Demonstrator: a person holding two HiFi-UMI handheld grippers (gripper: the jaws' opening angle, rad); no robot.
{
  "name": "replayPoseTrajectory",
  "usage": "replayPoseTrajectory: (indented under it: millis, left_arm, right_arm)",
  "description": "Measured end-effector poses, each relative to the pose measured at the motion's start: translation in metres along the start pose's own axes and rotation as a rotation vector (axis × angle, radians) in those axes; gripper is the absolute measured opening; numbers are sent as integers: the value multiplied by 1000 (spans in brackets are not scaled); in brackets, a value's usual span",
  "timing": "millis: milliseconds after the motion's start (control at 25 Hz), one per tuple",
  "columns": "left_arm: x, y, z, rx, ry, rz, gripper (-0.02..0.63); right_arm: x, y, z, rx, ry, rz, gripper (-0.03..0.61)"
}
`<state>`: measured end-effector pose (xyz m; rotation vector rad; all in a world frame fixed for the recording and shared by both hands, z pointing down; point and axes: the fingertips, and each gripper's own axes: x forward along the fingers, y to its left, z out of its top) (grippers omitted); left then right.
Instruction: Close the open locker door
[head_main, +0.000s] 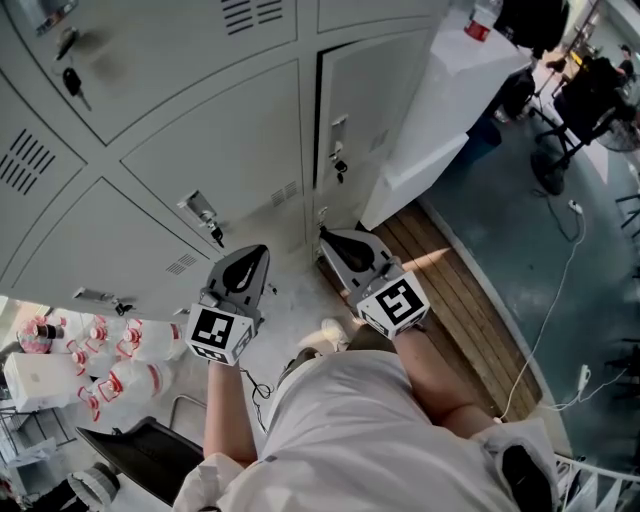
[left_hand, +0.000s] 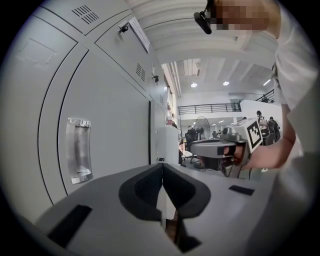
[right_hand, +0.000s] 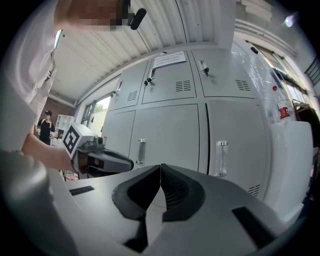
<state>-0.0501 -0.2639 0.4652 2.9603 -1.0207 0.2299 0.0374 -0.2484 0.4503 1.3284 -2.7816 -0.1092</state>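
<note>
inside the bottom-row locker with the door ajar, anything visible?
Only a thin dark gap shows along the handle edge of the locker door. The door covers the rest of the interior in all three views, so any contents cannot be seen.

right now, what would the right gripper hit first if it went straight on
Probably the locker door straight ahead, on its bare panel beside the handle. The right gripper, jaws shut, has nothing else in that line, though depth is unclear.

Workplace locker area: grey steel lockers (head_main: 210, 150), office chairs (head_main: 585, 85)
</note>
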Motion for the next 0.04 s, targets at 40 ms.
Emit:
replayPoseTrajectory:
  millis: [40]
  left_arm:
    - [1, 0, 0, 1, 1, 0, 5]
  right_arm:
    - [0, -1, 1, -5, -2, 0, 11]
